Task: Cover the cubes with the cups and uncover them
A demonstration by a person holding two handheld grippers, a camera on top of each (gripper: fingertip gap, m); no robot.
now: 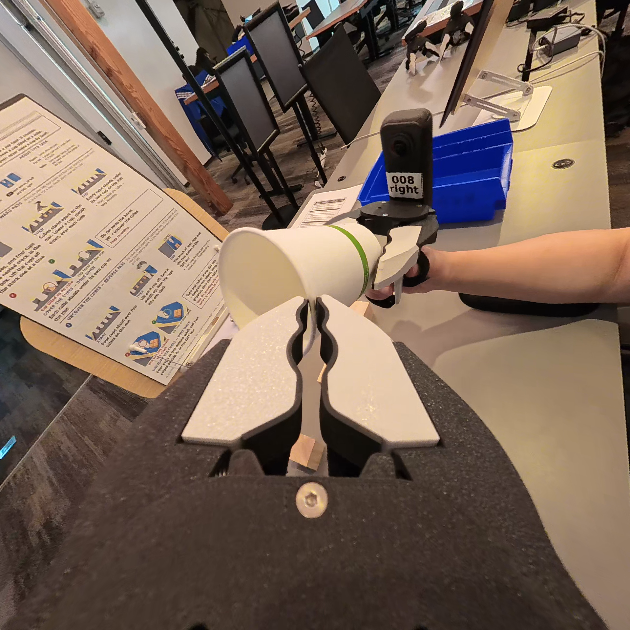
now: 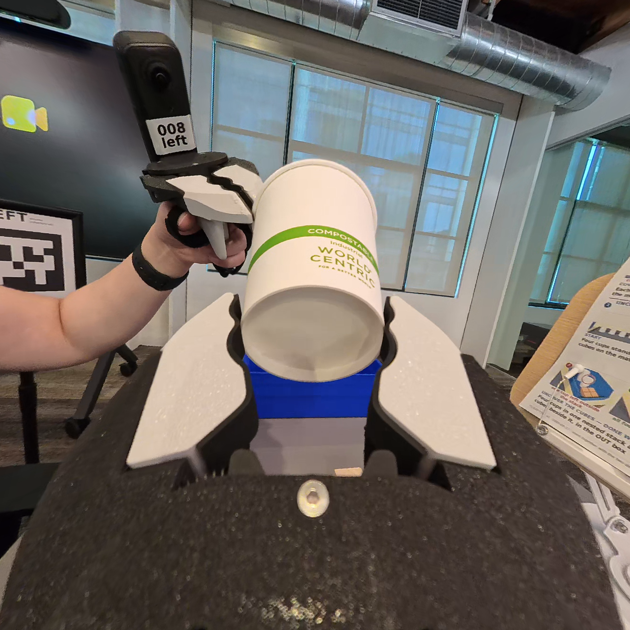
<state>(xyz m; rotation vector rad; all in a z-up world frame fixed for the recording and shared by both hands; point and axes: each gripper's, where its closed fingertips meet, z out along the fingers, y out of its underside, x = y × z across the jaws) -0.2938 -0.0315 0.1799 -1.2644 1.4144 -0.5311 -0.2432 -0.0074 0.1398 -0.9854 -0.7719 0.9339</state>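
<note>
A white paper cup with a green band (image 1: 300,262) is held in the air on its side, mouth toward the left wrist camera. My left gripper (image 1: 312,300) is shut on the cup's rim, pinching the wall between its fingertips. My right gripper (image 2: 312,306) is shut on the cup (image 2: 313,259) near its base, one finger on each side. The right gripper also shows in the left wrist view (image 1: 385,259), and the left gripper in the right wrist view (image 2: 250,201). A wooden cube (image 1: 306,453) lies on the table below my left fingers. Part of another cube (image 1: 361,308) shows under the cup.
A blue bin (image 1: 470,177) stands on the grey table (image 1: 511,375) behind the right gripper and shows below the cup in the right wrist view (image 2: 310,395). An instruction board (image 1: 85,255) leans at the left. A monitor stand (image 1: 511,99) is at the back.
</note>
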